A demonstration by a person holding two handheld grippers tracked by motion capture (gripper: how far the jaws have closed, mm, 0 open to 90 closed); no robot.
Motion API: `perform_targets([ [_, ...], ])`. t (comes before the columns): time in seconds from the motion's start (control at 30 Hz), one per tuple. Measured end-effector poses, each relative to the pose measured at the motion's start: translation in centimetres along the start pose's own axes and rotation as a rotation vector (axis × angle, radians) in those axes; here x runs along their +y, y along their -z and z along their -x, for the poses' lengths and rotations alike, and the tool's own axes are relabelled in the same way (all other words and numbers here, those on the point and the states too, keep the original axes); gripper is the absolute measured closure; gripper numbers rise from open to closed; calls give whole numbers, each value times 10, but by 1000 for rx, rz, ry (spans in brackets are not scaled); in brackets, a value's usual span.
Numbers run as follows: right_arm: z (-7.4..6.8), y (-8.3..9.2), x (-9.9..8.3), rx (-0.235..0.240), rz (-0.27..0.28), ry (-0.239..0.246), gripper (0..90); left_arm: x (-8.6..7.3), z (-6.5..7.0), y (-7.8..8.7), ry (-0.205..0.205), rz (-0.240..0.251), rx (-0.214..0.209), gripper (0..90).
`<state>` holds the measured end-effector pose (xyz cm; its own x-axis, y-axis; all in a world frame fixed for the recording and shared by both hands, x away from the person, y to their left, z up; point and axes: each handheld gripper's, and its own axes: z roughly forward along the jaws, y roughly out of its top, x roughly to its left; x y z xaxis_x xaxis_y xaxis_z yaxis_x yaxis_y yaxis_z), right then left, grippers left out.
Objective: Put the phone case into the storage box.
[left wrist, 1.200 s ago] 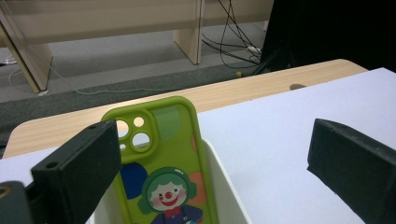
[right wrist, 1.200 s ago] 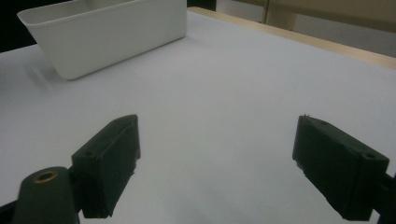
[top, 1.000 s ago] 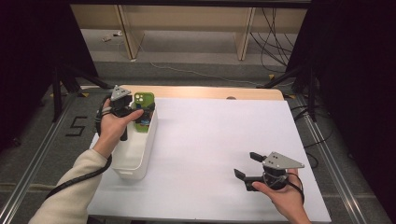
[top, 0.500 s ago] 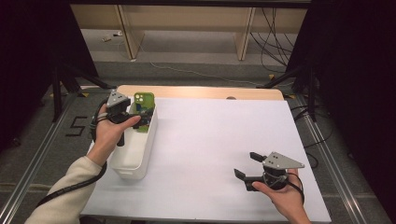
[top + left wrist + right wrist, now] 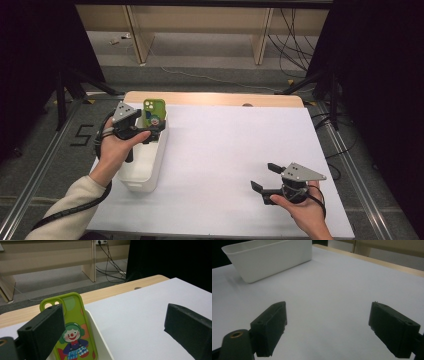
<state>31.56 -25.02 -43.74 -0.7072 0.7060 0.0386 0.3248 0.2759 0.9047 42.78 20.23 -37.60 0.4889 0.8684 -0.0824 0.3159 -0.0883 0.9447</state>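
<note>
Two tongs, both released. Left tongs [image 5: 150,131] sit over the far end of the white bin [image 5: 145,172], jaws spread wide, nothing pinched. Green phone case [image 5: 72,335] stands upright in the bin's far end, just beyond the left-hand jaw, leaning on the bin wall; not between the pads. Right tongs [image 5: 264,177] rest low over bare desk [image 5: 225,150], well apart from bin and case, jaws wide, nothing between them.

Likely step: clear out of the bin with the case left standing. Lift straight up, keep that near jaw off the case edge, or it tips. Keep right tongs parked.
</note>
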Motion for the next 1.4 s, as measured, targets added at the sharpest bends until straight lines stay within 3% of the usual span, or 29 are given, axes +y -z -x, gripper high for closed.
perform_targets([
  [1.4,0,0,0,-1,0,-4,161,-22,29,53,-44,48,-93,34],
])
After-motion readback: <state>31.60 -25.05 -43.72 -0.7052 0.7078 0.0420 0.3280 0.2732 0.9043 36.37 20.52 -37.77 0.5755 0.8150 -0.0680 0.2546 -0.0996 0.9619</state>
